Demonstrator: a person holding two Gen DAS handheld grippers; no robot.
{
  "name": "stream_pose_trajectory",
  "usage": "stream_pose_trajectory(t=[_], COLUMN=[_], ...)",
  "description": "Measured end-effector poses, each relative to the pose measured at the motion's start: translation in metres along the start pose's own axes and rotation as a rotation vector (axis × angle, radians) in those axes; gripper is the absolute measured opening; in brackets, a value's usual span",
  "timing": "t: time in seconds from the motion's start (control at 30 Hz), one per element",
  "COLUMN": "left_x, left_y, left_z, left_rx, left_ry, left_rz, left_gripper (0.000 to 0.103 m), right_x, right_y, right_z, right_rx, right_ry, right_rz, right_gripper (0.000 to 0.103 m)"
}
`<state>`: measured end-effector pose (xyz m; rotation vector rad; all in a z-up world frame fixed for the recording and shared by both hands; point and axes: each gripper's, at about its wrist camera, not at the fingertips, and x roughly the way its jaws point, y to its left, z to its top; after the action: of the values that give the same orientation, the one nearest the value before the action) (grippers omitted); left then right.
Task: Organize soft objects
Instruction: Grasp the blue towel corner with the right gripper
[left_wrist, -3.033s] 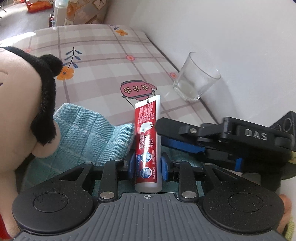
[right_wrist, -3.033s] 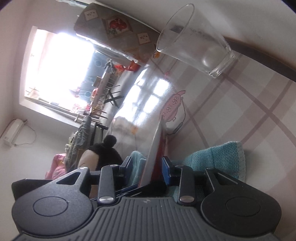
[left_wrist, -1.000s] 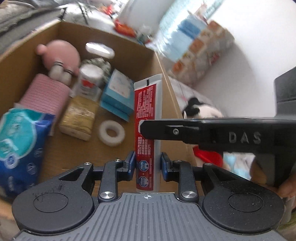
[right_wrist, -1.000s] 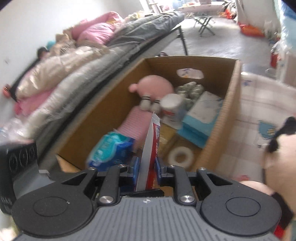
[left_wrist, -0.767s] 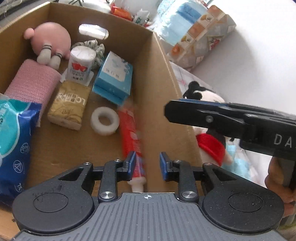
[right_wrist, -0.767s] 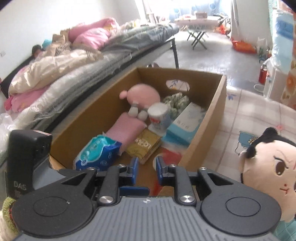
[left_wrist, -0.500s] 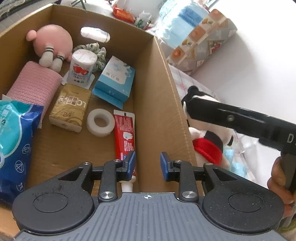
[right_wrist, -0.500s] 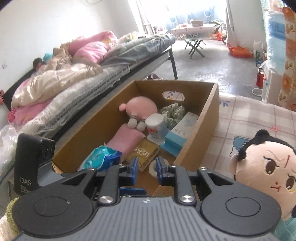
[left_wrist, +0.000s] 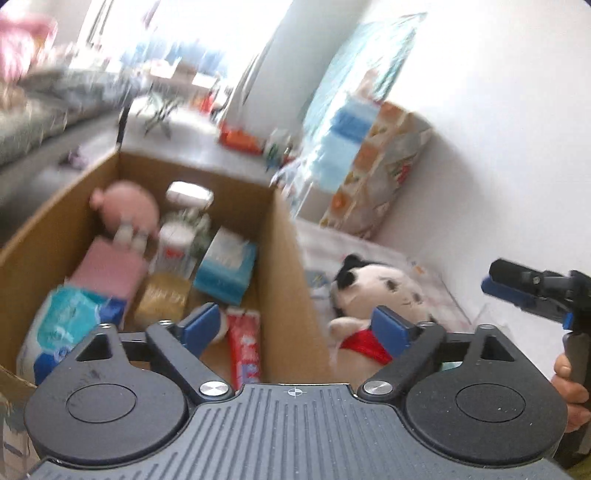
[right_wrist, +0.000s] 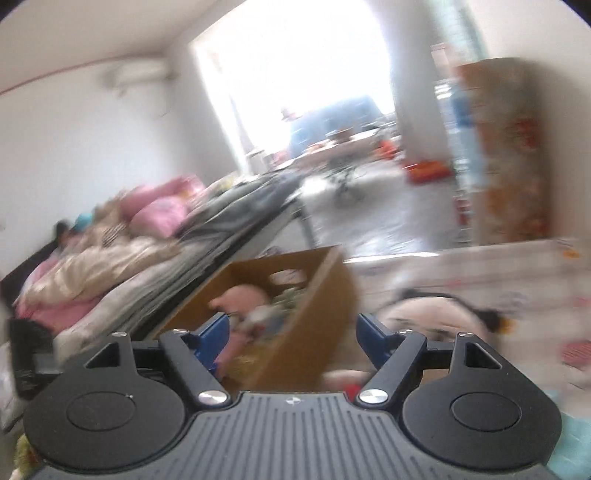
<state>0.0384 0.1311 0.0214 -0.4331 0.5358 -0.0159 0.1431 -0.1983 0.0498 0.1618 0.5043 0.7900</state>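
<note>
Left gripper – jaws opening, nothing between them. Just past its left pad, the red toothpaste tube lies flat on the floor of the cardboard box, beside a blue tissue pack. Right gripper – jaws opening too, empty, straddling the box's near wall.

Beyond the wall, on the patterned bench, the plush doll lies outside the box.

Risk, as I judge it: both views are blurred, so a hasty reach could knock the box wall or squash the doll's face.

Left view alone shows the tube and the other hand; right view alone shows the bed.
</note>
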Motion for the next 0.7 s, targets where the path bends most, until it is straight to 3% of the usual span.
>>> stream_pose_trajectory(t=[0.17, 0.3, 0.47, 0.53, 0.6, 0.7], left_x=[-0.008, 0.017, 0.073, 0.097, 0.127, 0.162], left_y=[-0.052, -0.106, -0.169, -0.187, -0.204, -0.216], left_z=[-0.006, -0.014, -0.042, -0.054, -0.065, -0.075], left_rx=[0.137, 0.263, 0.406, 0.447, 0.474, 0.483], left_ry=[-0.08, -0.025, 0.117, 0.174, 0.239, 0.308], left_rz=[-0.079, -0.2, -0.287, -0.306, -0.305, -0.282], left_gripper=[0.102, 0.102, 0.096, 0.091, 0.078, 0.071], right_x=[-0.048, -0.054, -0.028, -0.014, -0.002, 0.019], right_y=[-0.057, -0.105, -0.159, -0.179, -0.192, -0.202], right_z=[-0.012, -0.022, -0.039, -0.046, -0.049, -0.047], right_rx=[0.157, 0.314, 0.454, 0.499, 0.499, 0.456], right_ry=[-0.092, -0.081, 0.045, 0.111, 0.168, 0.244], right_rz=[-0.103, -0.129, -0.171, -0.186, -0.203, -0.25], right_gripper=[0.078, 0.078, 0.072, 0.062, 0.06, 0.06])
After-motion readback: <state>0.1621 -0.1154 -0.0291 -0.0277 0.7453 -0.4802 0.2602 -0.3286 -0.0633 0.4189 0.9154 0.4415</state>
